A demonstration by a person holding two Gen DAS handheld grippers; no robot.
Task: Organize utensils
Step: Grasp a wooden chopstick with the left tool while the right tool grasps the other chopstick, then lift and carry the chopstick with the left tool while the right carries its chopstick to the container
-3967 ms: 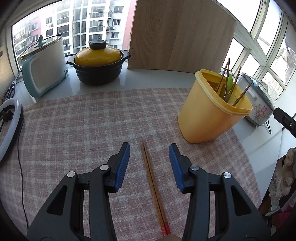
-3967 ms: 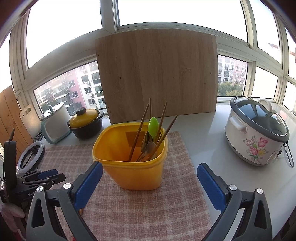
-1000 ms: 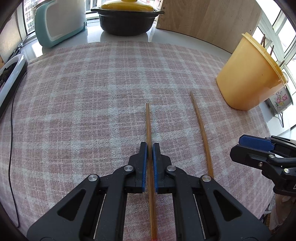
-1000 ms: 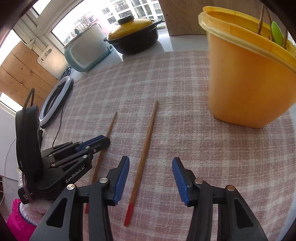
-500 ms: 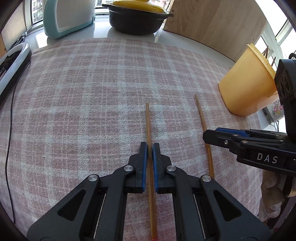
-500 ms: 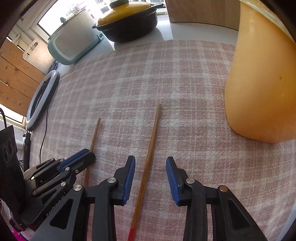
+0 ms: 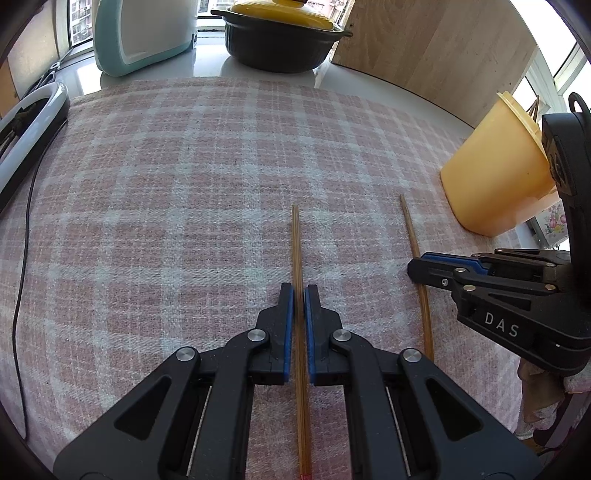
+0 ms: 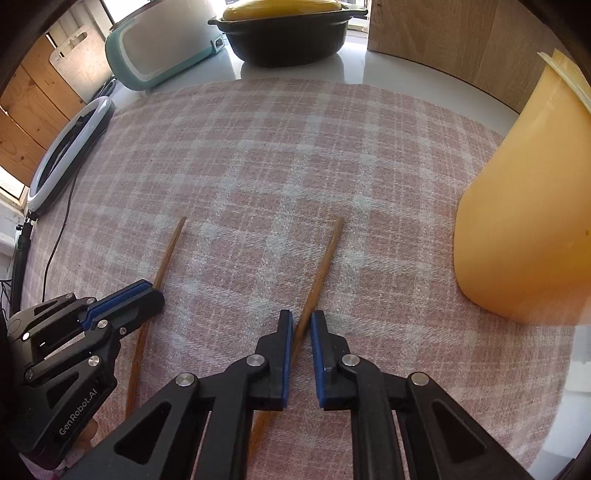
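Two wooden chopsticks lie apart on the pink plaid cloth (image 7: 184, 184). My left gripper (image 7: 299, 288) is shut on the left chopstick (image 7: 295, 240), which runs straight between its blue pads. My right gripper (image 8: 301, 315) is closing its jaws on the right chopstick (image 8: 327, 251). That stick crosses slantwise between the pads and touches both. From the left wrist view the right gripper (image 7: 417, 267) sits over that chopstick (image 7: 410, 229). The yellow utensil tub (image 8: 524, 221) stands just to the right. Stick tips show above its rim in the left wrist view.
At the back stand a black pot with a yellow lid (image 7: 280, 40), a teal and white appliance (image 7: 140, 33) and a wooden board (image 7: 436, 48). A ring light (image 7: 29, 118) with its cable lies at the left edge. A floral cooker (image 7: 554, 221) sits behind the tub.
My right gripper moved in low over the right chopstick and its jaws narrowed from wide open to nearly together around it. The left gripper kept still, holding its chopstick.
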